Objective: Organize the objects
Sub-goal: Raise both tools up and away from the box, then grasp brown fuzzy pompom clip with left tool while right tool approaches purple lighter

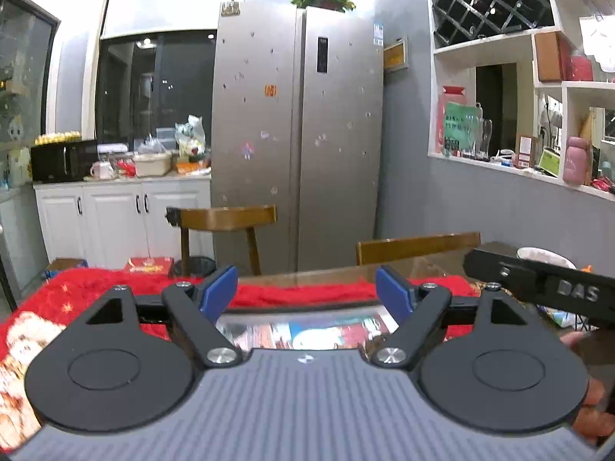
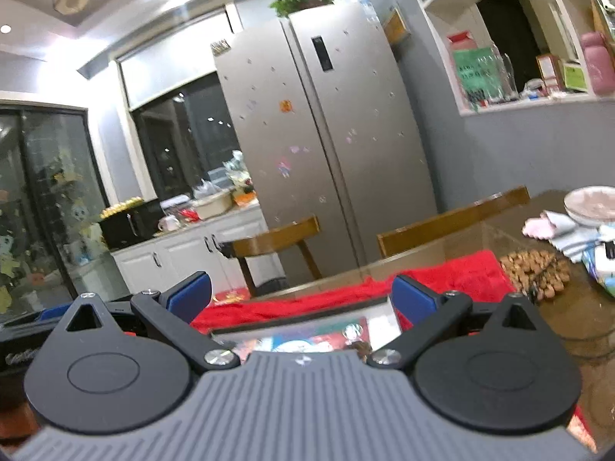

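Both grippers' fingers (image 1: 219, 288) apart, empty, above red cloth (image 1: 307, 292); walnuts (image 2: 538, 269) only rightward

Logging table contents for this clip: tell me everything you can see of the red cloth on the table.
The red cloth looks like plush, fuzzy fleece, bright red. It lies flat over the near part of the glass-topped table, its far edge slightly ragged, short of the table's far rim. At the left in the left wrist view it carries a printed cream-and-brown pattern with small gold stars. A glossy cartoon-printed flat item rests on it. In the right wrist view, a heap of brown nuts sits just beyond its right edge.
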`<state>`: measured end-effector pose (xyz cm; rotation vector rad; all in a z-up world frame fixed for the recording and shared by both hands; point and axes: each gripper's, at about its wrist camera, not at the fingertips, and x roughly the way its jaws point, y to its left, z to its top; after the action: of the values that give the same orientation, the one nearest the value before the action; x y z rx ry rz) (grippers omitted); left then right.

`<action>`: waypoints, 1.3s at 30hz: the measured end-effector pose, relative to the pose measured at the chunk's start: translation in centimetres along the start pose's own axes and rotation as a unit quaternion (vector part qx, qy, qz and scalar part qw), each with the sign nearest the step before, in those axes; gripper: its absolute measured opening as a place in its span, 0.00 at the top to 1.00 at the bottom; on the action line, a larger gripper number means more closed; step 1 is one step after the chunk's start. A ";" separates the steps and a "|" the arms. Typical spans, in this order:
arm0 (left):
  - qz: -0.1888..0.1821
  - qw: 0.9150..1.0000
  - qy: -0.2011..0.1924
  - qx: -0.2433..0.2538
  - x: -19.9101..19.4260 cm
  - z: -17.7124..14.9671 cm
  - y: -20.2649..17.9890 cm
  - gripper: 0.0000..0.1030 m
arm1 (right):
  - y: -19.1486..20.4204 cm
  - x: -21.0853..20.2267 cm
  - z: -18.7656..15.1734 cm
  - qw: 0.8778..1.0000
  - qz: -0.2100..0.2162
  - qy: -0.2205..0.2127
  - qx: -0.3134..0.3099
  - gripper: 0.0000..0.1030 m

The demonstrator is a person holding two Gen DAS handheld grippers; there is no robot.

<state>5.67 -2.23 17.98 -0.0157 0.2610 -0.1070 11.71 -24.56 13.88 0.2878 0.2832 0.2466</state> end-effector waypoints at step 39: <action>-0.016 0.974 0.221 -0.041 12.8 -14.5 0.0 0.20 | -3.4 6.0 -9.6 0.981 0.025 0.195 0.002 0.07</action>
<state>14.22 -3.60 0.68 -0.0797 0.7113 -0.1319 15.01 -23.74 2.52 0.2489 0.6640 0.3513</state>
